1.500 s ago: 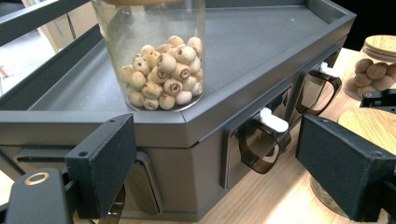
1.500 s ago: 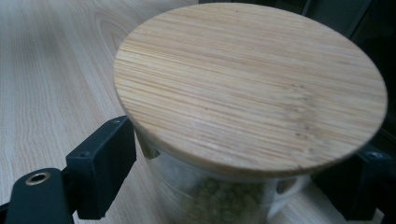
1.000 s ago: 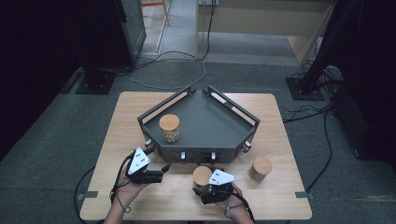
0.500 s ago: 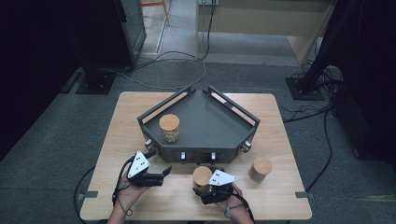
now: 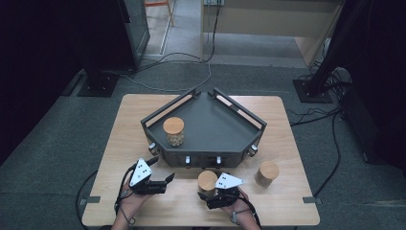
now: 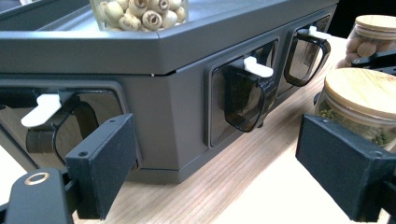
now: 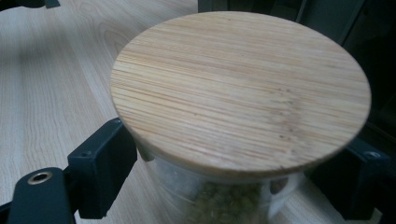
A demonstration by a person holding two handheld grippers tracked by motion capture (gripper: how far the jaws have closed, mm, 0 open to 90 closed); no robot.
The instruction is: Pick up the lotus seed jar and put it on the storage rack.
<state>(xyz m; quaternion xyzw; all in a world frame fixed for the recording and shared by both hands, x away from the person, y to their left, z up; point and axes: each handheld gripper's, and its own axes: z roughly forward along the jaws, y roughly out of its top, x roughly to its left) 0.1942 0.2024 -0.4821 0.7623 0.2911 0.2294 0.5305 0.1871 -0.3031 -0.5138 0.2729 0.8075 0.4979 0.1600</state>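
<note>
One bamboo-lidded jar (image 7: 240, 88) of green beans

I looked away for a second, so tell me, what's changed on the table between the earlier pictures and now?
Very little. The left tongs slid slightly toward the person, still open and empty. The right tongs stay around the green-bean jar, which hasn't moved. The jar in the tray, the tray and the jar at the right are unchanged.

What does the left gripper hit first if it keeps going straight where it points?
Most likely the front wall of the dark grey tray stand, near its black latch handle. The left gripper is open and aimed at it; depth is unclear.
</note>
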